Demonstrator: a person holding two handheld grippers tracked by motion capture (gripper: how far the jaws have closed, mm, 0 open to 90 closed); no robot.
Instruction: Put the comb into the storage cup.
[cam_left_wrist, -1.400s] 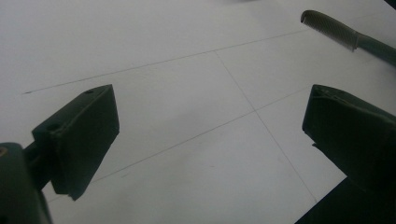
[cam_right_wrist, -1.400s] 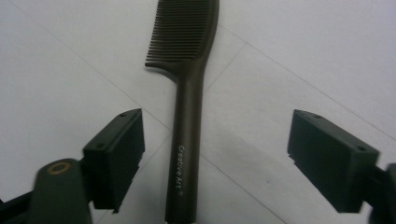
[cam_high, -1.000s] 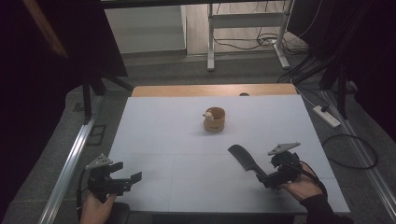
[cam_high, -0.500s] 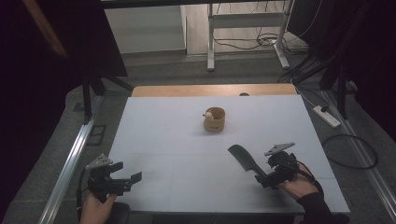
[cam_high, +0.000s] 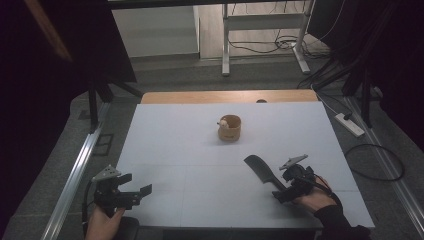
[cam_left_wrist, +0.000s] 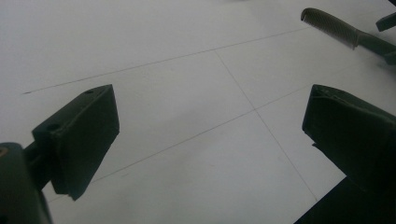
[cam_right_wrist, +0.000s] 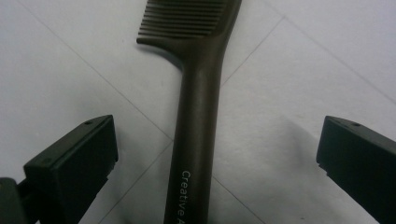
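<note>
A small wooden cup (cam_high: 230, 128) holds something pale; the comb (cam_right_wrist: 198, 116) lies between the right gripper's (cam_right_wrist: 217, 154) wide-open jaws, untouched; left gripper (cam_left_wrist: 210, 135) open too

A dark comb (cam_right_wrist: 198, 116) with a long straight handle bearing white lettering lies flat on the white table, its handle running between the wide-open jaws of the right gripper (cam_right_wrist: 215, 158) and its fine teeth pointing away beyond the jaw tips.
</note>
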